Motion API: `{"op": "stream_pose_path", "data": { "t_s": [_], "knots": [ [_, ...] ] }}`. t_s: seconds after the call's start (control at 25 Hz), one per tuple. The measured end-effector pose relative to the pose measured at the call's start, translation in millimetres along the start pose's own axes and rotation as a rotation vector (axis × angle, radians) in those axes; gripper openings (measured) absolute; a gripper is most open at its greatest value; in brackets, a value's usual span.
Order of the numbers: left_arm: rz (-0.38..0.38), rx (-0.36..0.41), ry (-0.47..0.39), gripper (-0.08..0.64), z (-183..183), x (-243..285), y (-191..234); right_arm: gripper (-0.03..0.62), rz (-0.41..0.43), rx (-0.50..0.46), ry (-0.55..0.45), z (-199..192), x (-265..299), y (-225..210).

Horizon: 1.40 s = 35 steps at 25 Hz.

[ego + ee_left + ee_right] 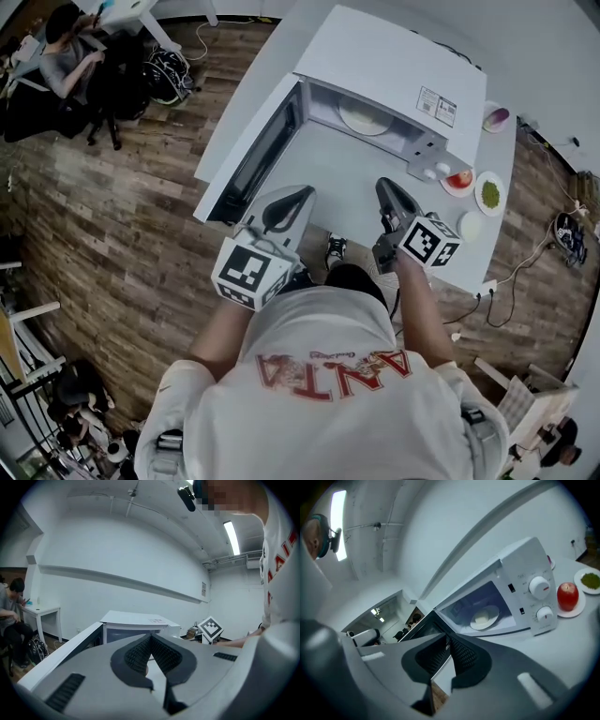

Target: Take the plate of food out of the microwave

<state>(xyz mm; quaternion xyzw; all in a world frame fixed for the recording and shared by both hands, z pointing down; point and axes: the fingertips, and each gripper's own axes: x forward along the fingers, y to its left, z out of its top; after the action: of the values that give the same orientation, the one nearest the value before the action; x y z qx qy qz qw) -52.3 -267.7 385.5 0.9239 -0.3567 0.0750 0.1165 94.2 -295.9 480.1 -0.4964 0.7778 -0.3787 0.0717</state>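
The white microwave (pixel 375 56) stands on a white table (pixel 352 187), its door (pixel 258 155) swung open to the left. Inside the cavity sits a white plate (pixel 364 116) with a pale mound of food (pixel 481 617) on it. My left gripper (pixel 302 194) is shut and empty, in front of the open door and short of the cavity. My right gripper (pixel 382 185) is shut and empty too, over the table in front of the control panel. In the right gripper view its jaws (pixel 449 641) point toward the door and the plate (pixel 484 617). The left gripper (pixel 150 638) faces the microwave (pixel 136 619).
Right of the microwave a red apple (pixel 459 180) lies on a small plate, next to a plate of green food (pixel 489 194) and a small white dish (pixel 470 226). A purple item (pixel 496 118) lies farther back. A person (pixel 66 52) sits at a desk far left.
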Motion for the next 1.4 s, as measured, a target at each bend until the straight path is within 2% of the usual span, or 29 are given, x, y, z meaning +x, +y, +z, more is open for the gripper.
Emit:
{"op": "stream_pose_path", "data": {
  "t_s": [0.08, 0.24, 0.32, 0.48, 0.64, 0.8, 1.12, 1.28, 1.4],
  "knots": [
    [-0.002, -0.001, 0.005, 0.009, 3.1, 12.6, 3.8, 0.006, -0.011, 0.066, -0.008, -0.7, 15.1, -19.2],
    [0.004, 0.003, 0.021, 0.009, 5.8, 32.6, 11.5, 0.096, -0.034, 0.218, -0.013, -7.5, 47.0, -54.3],
    [0.008, -0.001, 0.030, 0.009, 6.1, 38.5, 16.3, 0.101, -0.051, 0.274, -0.030, -8.0, 61.9, -66.8],
    [0.025, -0.021, 0.039, 0.009, 6.4, 48.4, 31.8, 0.101, -0.094, 0.445, -0.111, -4.2, 91.4, -95.4],
    [0.040, -0.048, 0.044, 0.009, 1.9, 55.8, 43.3, 0.101, -0.138, 0.528, -0.156, -6.7, 112.7, -115.2],
    [0.052, -0.073, 0.055, 0.009, -2.9, 59.8, 52.5, 0.100, -0.176, 0.654, -0.189, -12.7, 128.7, -135.0],
    [0.058, -0.081, 0.071, 0.009, -8.4, 62.6, 63.1, 0.096, -0.227, 0.721, -0.214, -14.3, 147.8, -157.4],
    [0.009, -0.061, 0.093, 0.009, -12.2, 63.2, 56.4, 0.034, -0.228, 0.745, -0.217, -12.8, 152.8, -160.4],
    [0.000, -0.062, 0.092, 0.009, -13.2, 61.3, 53.6, 0.029, -0.201, 0.776, -0.212, -15.8, 152.9, -158.9]
  ]
}}
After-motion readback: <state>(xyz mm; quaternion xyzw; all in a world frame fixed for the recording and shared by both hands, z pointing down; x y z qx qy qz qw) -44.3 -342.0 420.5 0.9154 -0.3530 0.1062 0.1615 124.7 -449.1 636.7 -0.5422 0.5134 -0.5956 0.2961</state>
